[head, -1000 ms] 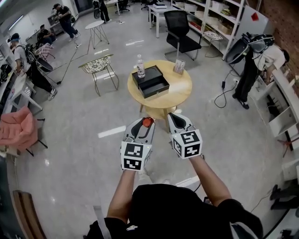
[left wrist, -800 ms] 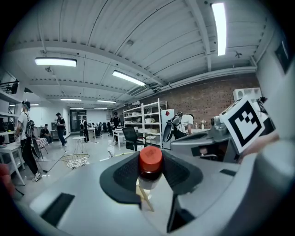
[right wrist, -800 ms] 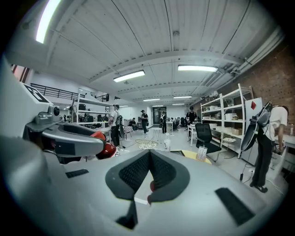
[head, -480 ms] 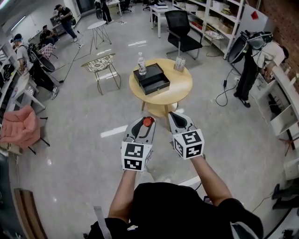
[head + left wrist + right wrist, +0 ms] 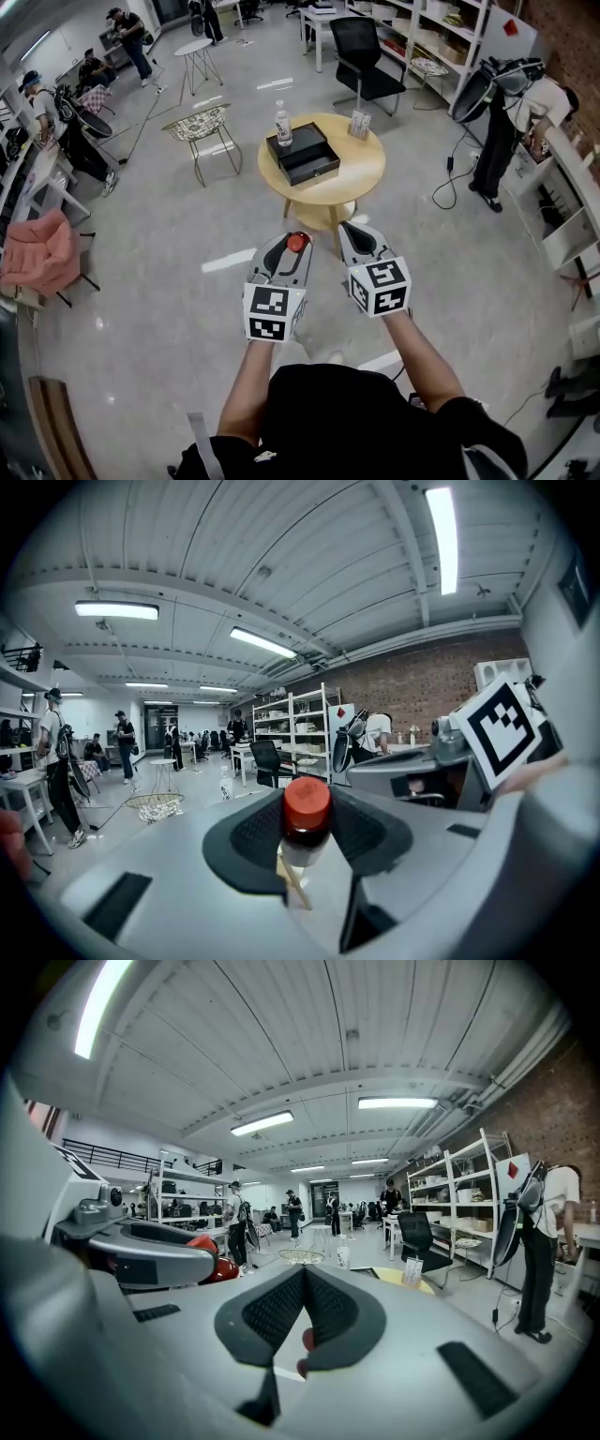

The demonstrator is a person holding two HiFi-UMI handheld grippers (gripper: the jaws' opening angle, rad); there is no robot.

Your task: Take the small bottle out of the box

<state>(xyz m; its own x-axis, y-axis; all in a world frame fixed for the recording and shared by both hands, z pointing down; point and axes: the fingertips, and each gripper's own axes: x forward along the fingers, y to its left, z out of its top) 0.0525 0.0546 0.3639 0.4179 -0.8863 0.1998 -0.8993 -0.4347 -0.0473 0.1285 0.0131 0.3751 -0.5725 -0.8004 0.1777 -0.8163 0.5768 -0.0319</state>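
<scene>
A small bottle with a red cap sits upright between the jaws of my left gripper, which is shut on it; in the left gripper view the red-capped bottle fills the gap of the left gripper. My right gripper is alongside it, shut with nothing held; its pads meet in the right gripper view. Both hang over the floor, well short of the round wooden table. The open black box lies on that table.
A clear water bottle and a small card stand share the table with the box. A wire chair stands to its left, a black office chair behind. People stand at far left and at right.
The table and box have drifted slightly up in the head view. Both grippers keep the same pose, and the bottle stays in the left one.
</scene>
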